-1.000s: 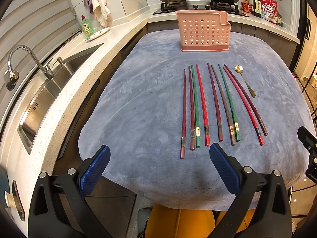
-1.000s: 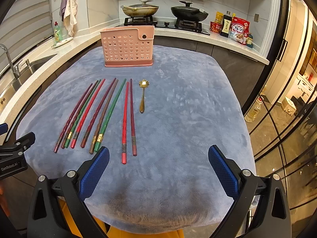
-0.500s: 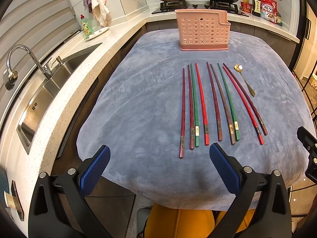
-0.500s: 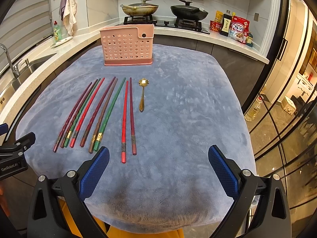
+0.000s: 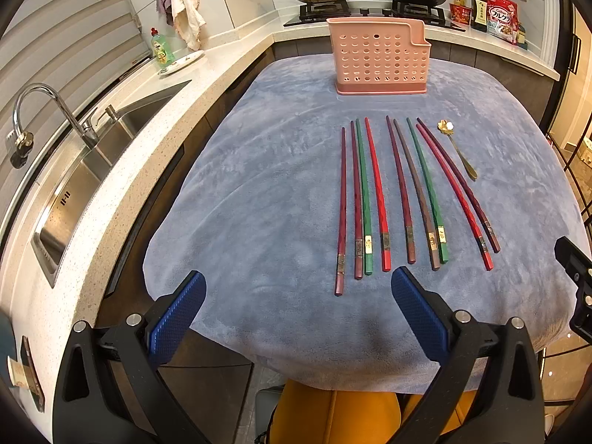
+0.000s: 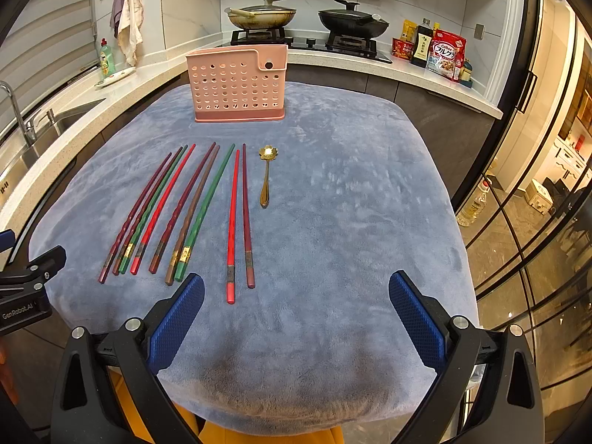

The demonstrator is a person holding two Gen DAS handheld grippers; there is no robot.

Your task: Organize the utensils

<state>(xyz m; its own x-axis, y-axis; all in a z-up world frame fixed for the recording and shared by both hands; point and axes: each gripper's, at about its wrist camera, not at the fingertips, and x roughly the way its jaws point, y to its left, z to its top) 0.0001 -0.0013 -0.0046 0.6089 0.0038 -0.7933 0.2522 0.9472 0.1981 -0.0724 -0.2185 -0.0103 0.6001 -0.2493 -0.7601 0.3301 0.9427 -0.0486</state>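
Note:
Several red, green and brown chopsticks [image 5: 384, 199] [image 6: 192, 203] lie side by side on a grey-blue cloth [image 5: 266, 192] [image 6: 351, 222]. A small gold spoon [image 5: 457, 150] [image 6: 266, 174] lies just right of them. A pink perforated utensil holder [image 5: 379, 55] [image 6: 238, 83] stands upright at the cloth's far end. My left gripper [image 5: 298, 310] is open and empty, just short of the chopsticks' near ends. My right gripper [image 6: 296, 312] is open and empty, near the cloth's front edge, right of the chopsticks.
A sink [image 5: 92, 170] with a tap [image 5: 48, 111] lies in the counter to the left. Two pans [image 6: 307, 16] sit on the stove behind the holder. Food packets [image 6: 440, 53] stand at the back right. A glass door [image 6: 547, 185] is on the right.
Both grippers have crept slightly forward toward the cloth. Nothing on the cloth has moved.

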